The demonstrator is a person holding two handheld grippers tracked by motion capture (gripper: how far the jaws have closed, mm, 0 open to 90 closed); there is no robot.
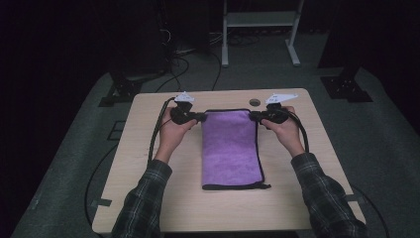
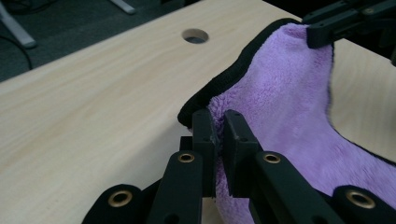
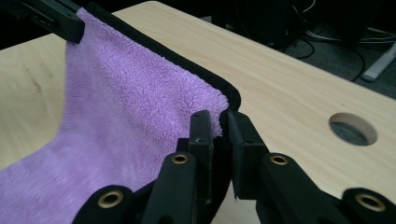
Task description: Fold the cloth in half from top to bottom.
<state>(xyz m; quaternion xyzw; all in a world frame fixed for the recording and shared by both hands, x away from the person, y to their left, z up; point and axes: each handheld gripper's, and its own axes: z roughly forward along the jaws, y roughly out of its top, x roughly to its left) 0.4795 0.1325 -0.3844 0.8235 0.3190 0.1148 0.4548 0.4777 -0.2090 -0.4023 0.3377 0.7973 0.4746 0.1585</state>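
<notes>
So both tools are clamped on the purple towel (image 1: 230,148), one per far corner. My left tool (image 1: 198,117) has its jaws closed on the towel's far-left corner; in the left gripper view the black-trimmed edge sits right betw. the jaws of the left tool (image 2: 217,140), w/ fabric running off to the right of it. Right tool (image 1: 256,116) is pinched on the far-right corner the same way; in the right gripper view, the right tool (image 3: 219,135) has fabric running left. Far edge looks lifted a bit and sags betw. the two tools; the rest of the towel lies flat on the counter (image 1: 148,188), folded long, stretching back toward me from the tools. Counter's round hole (image 1: 254,102) is just beyond the right tool. Left hand (image 1: 176,130) and right hand (image 1: 283,128) wrap the handles, plaid sleeves behind.
</notes>
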